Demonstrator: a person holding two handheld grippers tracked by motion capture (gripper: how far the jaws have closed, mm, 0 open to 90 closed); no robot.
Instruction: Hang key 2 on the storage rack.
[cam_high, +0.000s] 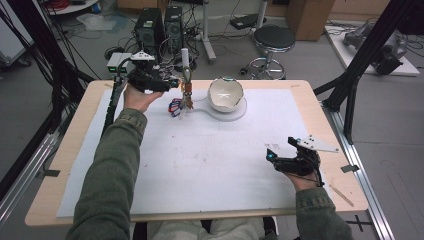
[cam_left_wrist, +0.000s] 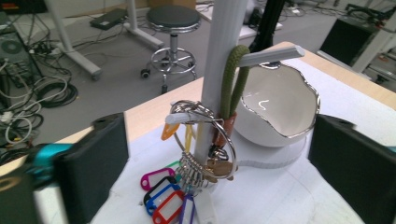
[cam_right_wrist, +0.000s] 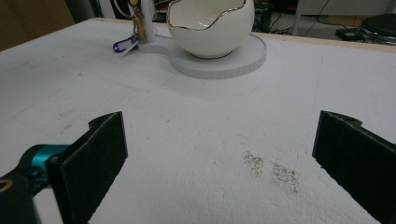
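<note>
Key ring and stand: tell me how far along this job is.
Done, by the look of it: the key ring hangs on the lower peg of the white stand, the green loop on the upper peg. In hand: nothing; the left gripper is open around the stand, the right gripper open over bare table cover. Left: probably just backing away.

Lab/workshop: PC towers (cam_high: 159, 30), cable tangles on floor (cam_high: 60, 5), black rig frame (cam_high: 367, 47), stool (cam_high: 273, 42)
</note>
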